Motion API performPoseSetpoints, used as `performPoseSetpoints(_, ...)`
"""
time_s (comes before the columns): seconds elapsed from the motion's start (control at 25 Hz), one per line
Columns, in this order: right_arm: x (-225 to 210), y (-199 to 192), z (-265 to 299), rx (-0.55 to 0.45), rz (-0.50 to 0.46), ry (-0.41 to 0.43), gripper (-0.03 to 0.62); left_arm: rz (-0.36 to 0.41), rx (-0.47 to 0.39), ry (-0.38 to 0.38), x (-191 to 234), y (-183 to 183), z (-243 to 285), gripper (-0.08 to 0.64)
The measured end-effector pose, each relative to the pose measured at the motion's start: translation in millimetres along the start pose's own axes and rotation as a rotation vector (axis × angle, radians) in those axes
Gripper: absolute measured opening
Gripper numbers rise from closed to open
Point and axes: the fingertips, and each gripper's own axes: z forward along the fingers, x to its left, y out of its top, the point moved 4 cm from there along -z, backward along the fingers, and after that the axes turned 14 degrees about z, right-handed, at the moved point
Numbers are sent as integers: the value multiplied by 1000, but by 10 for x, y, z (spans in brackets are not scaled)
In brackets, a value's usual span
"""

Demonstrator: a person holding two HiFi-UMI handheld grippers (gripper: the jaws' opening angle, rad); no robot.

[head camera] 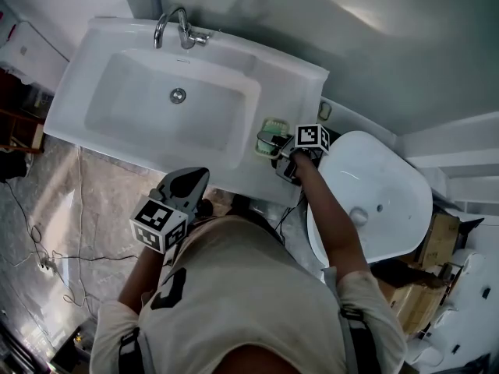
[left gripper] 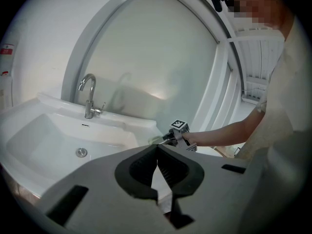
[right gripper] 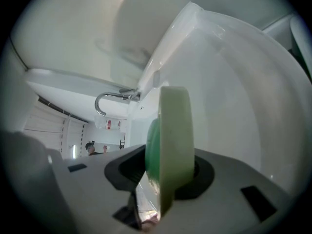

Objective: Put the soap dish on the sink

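The pale green soap dish hangs on edge over the right ledge of the white sink, beside the basin. My right gripper is shut on it. In the right gripper view the soap dish stands upright between the pads, which press on both of its sides. My left gripper hangs in front of the sink's near edge, shut with nothing in it. In the left gripper view the left gripper has its pads meeting at the tips, and the right gripper shows beyond them at the sink ledge.
A chrome faucet stands at the back of the basin, with the drain in the middle. A white ceramic fixture sits close on the right. Cables lie on the floor at left, and a cardboard box stands at far right.
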Motion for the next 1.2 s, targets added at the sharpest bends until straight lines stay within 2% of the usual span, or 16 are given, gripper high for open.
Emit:
performPoseSetpoints(0.16,-45,28,42,18,-23,-18,147,-21,13,-13,-34,60,44,20)
performPoseSetpoints(0.4,-139,116,79,7,8,-22,147,-22,25,-19,-24,48,98,20)
performPoseSetpoints(0.72,-228,167,127,33,-21,-73,149,-32,31,-20,-19,34,137,20)
performPoseSetpoints(1.2,-201,232,156,30,-79,-119,155,-5,26,-24,62,-114,185,20)
